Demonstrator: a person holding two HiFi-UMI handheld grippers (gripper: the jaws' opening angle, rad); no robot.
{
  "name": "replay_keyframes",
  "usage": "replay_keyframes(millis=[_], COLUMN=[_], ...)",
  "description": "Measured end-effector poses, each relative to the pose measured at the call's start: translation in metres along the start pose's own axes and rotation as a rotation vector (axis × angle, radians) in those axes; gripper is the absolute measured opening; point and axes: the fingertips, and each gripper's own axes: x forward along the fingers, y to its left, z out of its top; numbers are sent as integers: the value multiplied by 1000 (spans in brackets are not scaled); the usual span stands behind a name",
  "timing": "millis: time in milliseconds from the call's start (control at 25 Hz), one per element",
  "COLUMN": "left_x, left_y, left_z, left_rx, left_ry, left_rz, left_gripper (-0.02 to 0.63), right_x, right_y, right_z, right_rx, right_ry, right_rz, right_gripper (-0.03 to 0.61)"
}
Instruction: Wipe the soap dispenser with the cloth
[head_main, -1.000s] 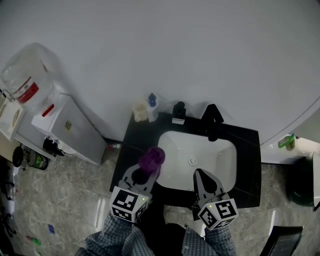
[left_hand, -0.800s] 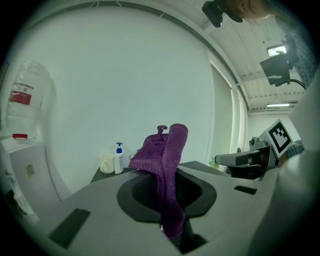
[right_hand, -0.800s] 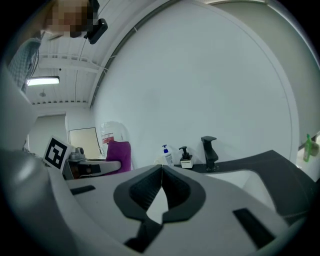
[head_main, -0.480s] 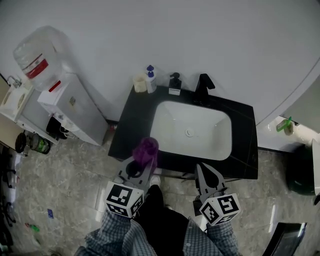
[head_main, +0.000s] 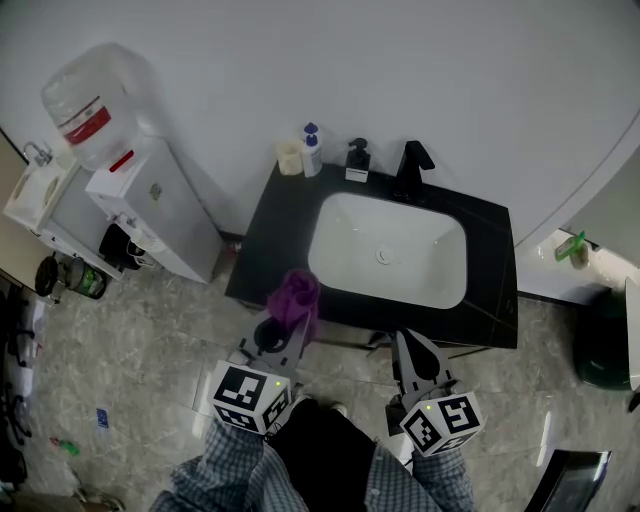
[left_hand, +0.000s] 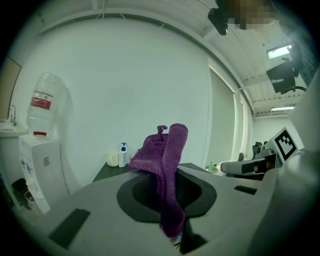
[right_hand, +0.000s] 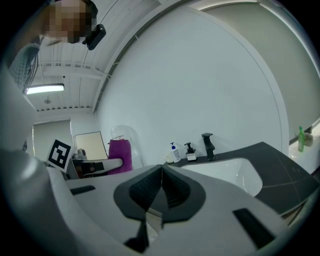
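Hanging back over the floor (head_main: 150, 330) in front of the black counter (head_main: 495, 290), both grippers are no longer reaching over it as they were a second ago. The left gripper (head_main: 288, 322) is clamping the purple cloth (head_main: 296, 297). The right gripper (head_main: 407, 345) is pressing its jaws together, empty. The soap dispenser (head_main: 357, 160) is standing at the counter's back edge, well apart from the cloth.

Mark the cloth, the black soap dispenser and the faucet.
cloth (head_main: 296, 296): head view, bunched top.
black soap dispenser (head_main: 357, 160): head view, pump body.
faucet (head_main: 412, 158): head view, spout.
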Motion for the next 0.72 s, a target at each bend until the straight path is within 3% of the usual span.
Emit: replay_keyframes(millis=[200,480,720], left_x=[-2,-9,-8], left_y=[-1,22,32], left_z=[2,7,7], left_rx=[17,10,-71], left_ry=[8,5,-15], left_rz=[-42,-33,-29], left_gripper=[57,57,57], right_x=[6,19,25], right_y=[9,23,31], right_z=[4,10,13], right_rx=[-5,-24,-31], right_ry=[-14,-25,-34], right_rz=[-12,-21,-19], right_gripper=[18,18,18])
